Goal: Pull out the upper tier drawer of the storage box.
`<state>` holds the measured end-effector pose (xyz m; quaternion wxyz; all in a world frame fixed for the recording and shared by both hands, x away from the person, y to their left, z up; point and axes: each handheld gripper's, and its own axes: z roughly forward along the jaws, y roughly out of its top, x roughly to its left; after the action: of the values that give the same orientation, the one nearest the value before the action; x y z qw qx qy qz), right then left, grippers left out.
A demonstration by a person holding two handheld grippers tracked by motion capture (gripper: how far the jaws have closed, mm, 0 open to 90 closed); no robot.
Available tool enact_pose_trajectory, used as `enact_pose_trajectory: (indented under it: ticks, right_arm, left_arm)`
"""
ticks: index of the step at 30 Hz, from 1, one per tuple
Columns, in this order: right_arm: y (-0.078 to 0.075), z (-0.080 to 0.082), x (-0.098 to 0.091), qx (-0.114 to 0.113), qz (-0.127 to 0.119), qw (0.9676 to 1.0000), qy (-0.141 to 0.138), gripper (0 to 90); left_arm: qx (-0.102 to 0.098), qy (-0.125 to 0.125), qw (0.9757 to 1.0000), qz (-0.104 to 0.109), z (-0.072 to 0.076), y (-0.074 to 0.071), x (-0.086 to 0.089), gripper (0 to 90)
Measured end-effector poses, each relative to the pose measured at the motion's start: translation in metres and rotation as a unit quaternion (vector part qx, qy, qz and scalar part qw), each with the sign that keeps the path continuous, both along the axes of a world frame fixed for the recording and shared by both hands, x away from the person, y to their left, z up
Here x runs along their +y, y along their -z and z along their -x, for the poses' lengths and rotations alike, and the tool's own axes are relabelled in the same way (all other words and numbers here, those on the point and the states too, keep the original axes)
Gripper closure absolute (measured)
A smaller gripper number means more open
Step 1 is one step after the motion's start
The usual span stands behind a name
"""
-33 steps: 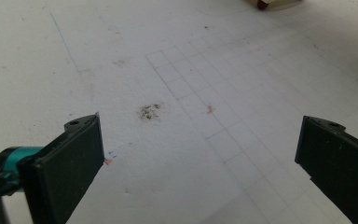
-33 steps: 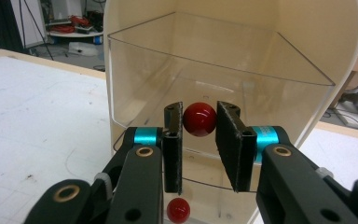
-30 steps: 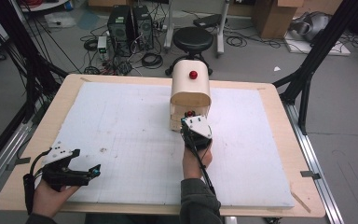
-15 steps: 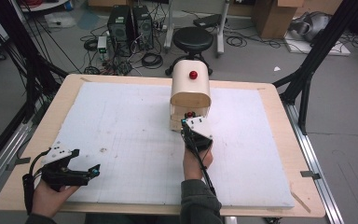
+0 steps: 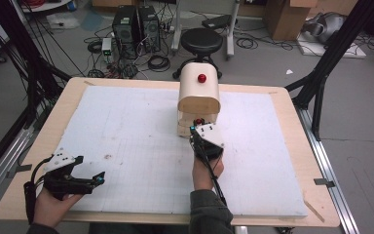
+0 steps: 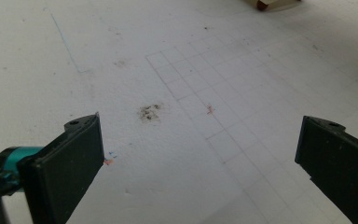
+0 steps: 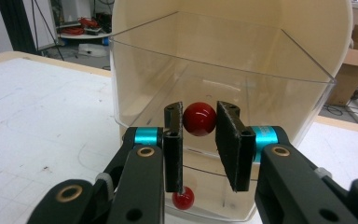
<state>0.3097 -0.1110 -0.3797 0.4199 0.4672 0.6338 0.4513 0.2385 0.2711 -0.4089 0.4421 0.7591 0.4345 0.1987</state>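
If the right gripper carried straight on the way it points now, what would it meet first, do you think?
Most likely the red knob on the clear drawer front: it sits between the jaws of the right gripper, though contact is hard to judge.

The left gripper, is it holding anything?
No, the left gripper has its jaws wide apart over the bare white table.

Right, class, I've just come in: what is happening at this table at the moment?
A person works at a white-covered table with a gripper in each hand. The right gripper is closed on the red knob of a clear drawer at the front of a cream cabinet; the drawer looks partly pulled out. The left gripper hangs open over bare table, holding nothing.
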Motion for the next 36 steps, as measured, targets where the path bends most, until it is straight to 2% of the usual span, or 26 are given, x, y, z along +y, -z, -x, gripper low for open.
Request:
enact_pose_trajectory:
  ticks: [36]
  right_arm:
    - [0.001, 0.019, -0.002, -0.003, -0.004, 1.0, -0.007, 72.6]
  left_arm:
    - [0.0, -0.001, 1.0, 0.0, 0.0, 0.0, 0.0, 1.7]
